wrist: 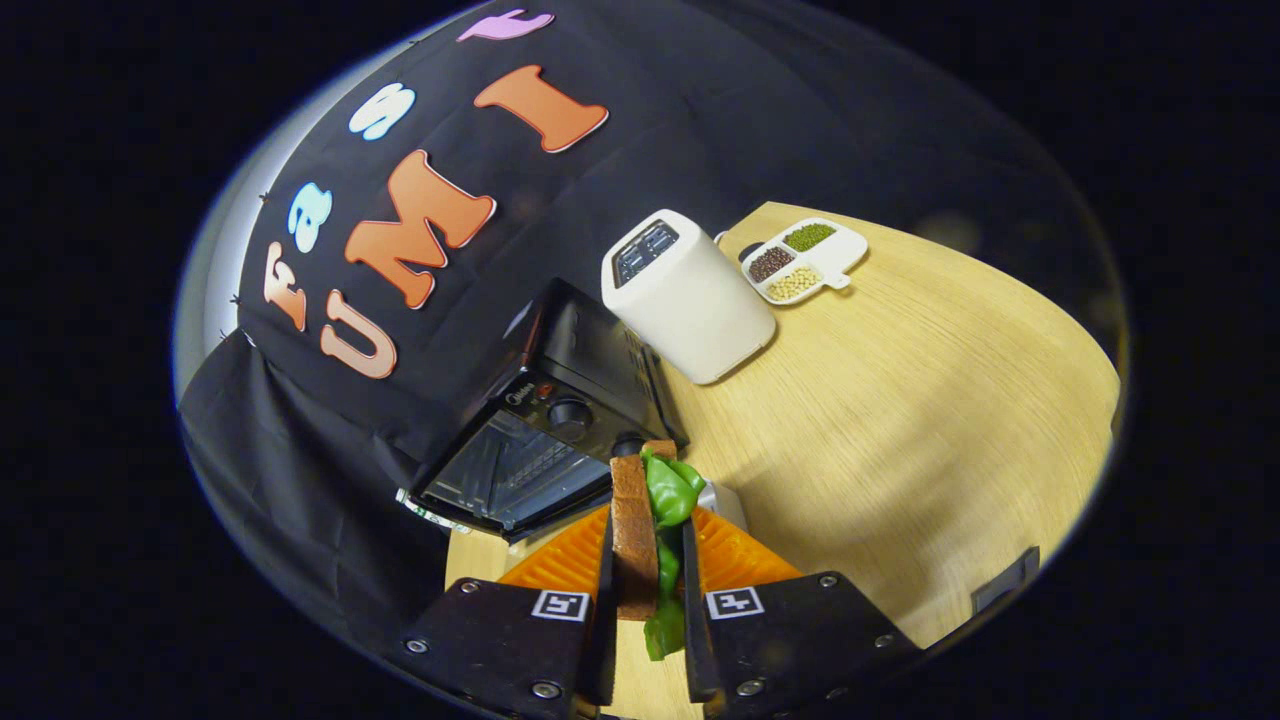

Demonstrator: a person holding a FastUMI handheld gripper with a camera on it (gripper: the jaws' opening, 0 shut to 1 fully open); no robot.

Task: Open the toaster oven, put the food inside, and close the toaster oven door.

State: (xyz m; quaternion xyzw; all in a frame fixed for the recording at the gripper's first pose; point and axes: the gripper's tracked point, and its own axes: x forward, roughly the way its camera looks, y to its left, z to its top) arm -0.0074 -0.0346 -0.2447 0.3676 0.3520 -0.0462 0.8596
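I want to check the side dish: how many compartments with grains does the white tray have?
3, all in the white tray behind the white toaster: green farthest, dark brown in the middle, pale nearest. The gripper holds the sandwich.

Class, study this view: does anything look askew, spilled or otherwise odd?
Nothing is spilled or damaged. The sandwich is clamped on edge between the fingers, lettuce hanging loose. The toaster oven door looks closed. The white toaster and divided dish sit tidily.
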